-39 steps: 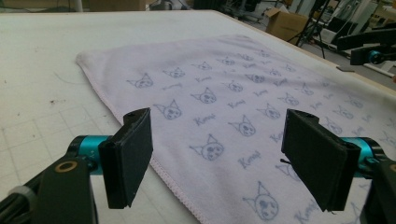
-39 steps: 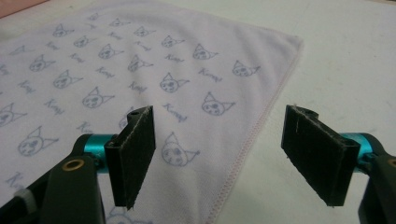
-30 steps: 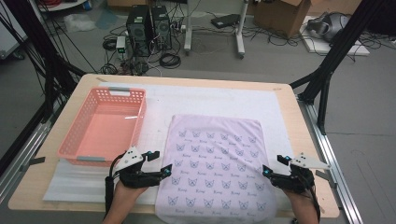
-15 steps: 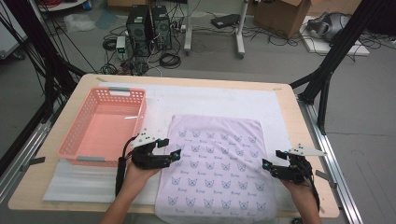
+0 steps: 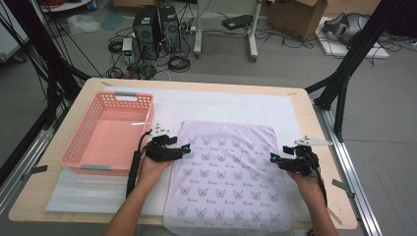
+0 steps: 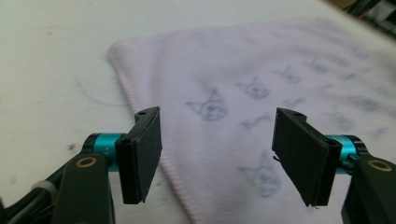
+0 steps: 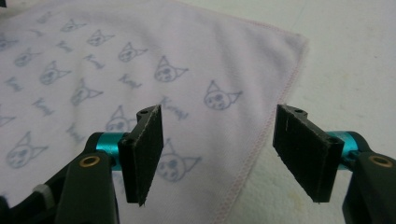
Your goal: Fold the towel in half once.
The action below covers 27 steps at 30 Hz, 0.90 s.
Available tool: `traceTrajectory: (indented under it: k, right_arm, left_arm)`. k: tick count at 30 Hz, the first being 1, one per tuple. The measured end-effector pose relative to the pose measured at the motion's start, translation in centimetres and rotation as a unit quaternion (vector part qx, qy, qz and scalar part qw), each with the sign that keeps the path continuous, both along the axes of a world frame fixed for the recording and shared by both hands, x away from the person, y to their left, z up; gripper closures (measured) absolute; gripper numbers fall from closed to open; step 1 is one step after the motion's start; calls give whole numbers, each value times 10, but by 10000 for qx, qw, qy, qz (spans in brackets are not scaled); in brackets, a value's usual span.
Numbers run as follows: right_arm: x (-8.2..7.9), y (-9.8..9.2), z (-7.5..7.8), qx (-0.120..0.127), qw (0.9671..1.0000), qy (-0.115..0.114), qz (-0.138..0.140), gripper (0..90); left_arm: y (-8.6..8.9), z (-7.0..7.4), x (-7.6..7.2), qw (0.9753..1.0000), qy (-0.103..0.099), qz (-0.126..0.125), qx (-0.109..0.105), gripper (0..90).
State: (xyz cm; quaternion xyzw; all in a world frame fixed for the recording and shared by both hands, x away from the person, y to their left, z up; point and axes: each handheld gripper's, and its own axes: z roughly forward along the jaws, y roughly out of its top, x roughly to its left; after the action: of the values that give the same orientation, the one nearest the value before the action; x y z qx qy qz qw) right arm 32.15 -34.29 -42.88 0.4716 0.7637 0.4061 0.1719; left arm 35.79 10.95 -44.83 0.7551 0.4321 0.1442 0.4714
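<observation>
The pale lilac towel (image 5: pixel 230 179) printed with little cat faces lies flat on the white mat (image 5: pixel 226 105), its near edge hanging just over the table's front, with the pink basket (image 5: pixel 107 133) beside it on the left. Your left gripper (image 5: pixel 186 147) sits at the towel's left hem near the far corner, jaws spread wide and holding nothing; your right gripper (image 5: pixel 272 158) mirrors it at the right hem, equally agape. To fold cleanly, slide one jaw under each hem, pinch only the single layer right at the stitched border (image 7: pixel 261 140), keep both hands level, and lift together so the cloth doesn't skew.
</observation>
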Motion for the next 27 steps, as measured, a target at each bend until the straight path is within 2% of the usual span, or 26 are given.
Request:
traceTrajectory:
  k: [2, 4, 6, 8, 10, 12, 15, 16, 17, 21, 23, 24, 26, 27]
  right_arm:
    - [5, 0, -2, -69, 10000, 20, -59, 331]
    - [10, 1, -4, -147, 9997, 66, -160, 340]
    - [15, 1, -6, -188, 9995, 92, -234, 346]
    - [19, 1, -10, -314, 9989, 139, -326, 348]
    - [23, 2, -13, -356, 9984, 223, -378, 361]
    - [25, 6, -15, -482, 9978, 220, -388, 405]
    - [30, 12, -16, -622, 9969, 248, -422, 421]
    - [31, 14, -16, -696, 9964, 235, -416, 427]
    - [31, 16, -16, -728, 9960, 223, -463, 446]
    - [32, 18, -16, -729, 9960, 242, -451, 546]
    - [31, 18, -15, -654, 9969, 268, -359, 664]
    - [31, 18, -15, -648, 9970, 279, -332, 691]
    - [32, 19, -14, -555, 9975, 342, -267, 808]
    - [33, 19, -14, -524, 9975, 387, -259, 824]
  left_arm:
    - [-2, 1, 5, 9999, 0, 98, 142, 329]
    - [-4, 1, 10, 9996, 52, 196, 198, 328]
    - [-6, -1, 14, 9989, 100, 295, 364, 333]
    - [-8, -4, 17, 9981, 220, 322, 476, 341]
    - [-10, -3, 17, 9977, 221, 359, 525, 357]
    - [-11, -3, 17, 9972, 189, 365, 626, 366]
    - [-16, -3, 14, 9946, 43, 377, 964, 406]
    - [-17, -3, 13, 9944, 0, 315, 1007, 421]
    - [-18, -3, 12, 9945, -5, 246, 1014, 476]
    - [-20, -2, 11, 9948, 45, 343, 960, 562]
    - [-21, -2, 10, 9955, 38, 316, 897, 658]
    - [-22, -3, 9, 9961, 40, 301, 832, 718]
    - [-23, -3, 8, 9967, 93, 243, 767, 849]
    - [-24, -2, 9, 9969, 145, 283, 714, 856]
